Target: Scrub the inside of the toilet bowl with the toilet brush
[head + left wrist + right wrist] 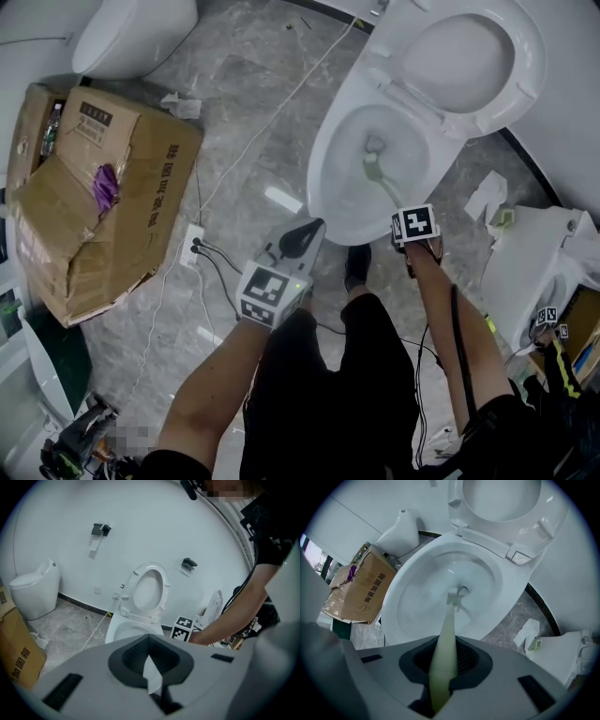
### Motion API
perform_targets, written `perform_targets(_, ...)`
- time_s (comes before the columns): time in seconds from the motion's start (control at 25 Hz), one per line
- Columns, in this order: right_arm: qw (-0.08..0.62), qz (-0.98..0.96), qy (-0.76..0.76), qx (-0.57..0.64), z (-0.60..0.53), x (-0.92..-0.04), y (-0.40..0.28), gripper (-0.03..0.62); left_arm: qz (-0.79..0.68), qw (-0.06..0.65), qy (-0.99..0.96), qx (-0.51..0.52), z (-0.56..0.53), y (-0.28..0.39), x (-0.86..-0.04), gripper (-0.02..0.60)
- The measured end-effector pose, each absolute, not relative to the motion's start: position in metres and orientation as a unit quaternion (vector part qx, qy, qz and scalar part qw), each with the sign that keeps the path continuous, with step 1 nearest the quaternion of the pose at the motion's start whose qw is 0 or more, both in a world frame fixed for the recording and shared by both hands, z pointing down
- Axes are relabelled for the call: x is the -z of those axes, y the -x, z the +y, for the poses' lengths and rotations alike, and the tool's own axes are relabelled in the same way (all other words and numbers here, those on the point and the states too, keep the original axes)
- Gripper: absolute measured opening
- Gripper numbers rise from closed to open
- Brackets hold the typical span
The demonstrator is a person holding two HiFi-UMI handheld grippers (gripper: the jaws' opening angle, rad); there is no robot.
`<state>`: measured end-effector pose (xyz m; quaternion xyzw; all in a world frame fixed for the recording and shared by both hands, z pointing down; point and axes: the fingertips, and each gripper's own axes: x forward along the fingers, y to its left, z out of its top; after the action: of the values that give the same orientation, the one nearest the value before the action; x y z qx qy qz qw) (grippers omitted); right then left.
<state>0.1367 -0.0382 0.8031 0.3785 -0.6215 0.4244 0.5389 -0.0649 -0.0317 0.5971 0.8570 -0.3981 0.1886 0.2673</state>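
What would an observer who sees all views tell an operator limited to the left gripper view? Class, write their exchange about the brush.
Operator: My left gripper pinches a white scrap; I see the toilet but no brush. Where is it?
Observer: The right gripper is shut on the toilet brush's pale green handle.
Operator: And its head?
Observer: Down inside the bowl, by the drain opening.
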Motion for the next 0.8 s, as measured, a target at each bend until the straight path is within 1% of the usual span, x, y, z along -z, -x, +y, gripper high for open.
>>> perform_targets(0.36, 0.531, -0.624, -0.392, -0.418, -0.046, -0.772, -0.144, 0.063, -0.395, 0.263, -0.861, -0.181, -0.031, 0.067, -0.578, 0.009)
perform_targets(0.8, 0.540, -0.621, -0.392, -0.411, -0.016, -0.738, -0.171, 0.063, -0.373, 0.259, -0.871, -0.188, -0.016, 0.054, -0.560, 0.009)
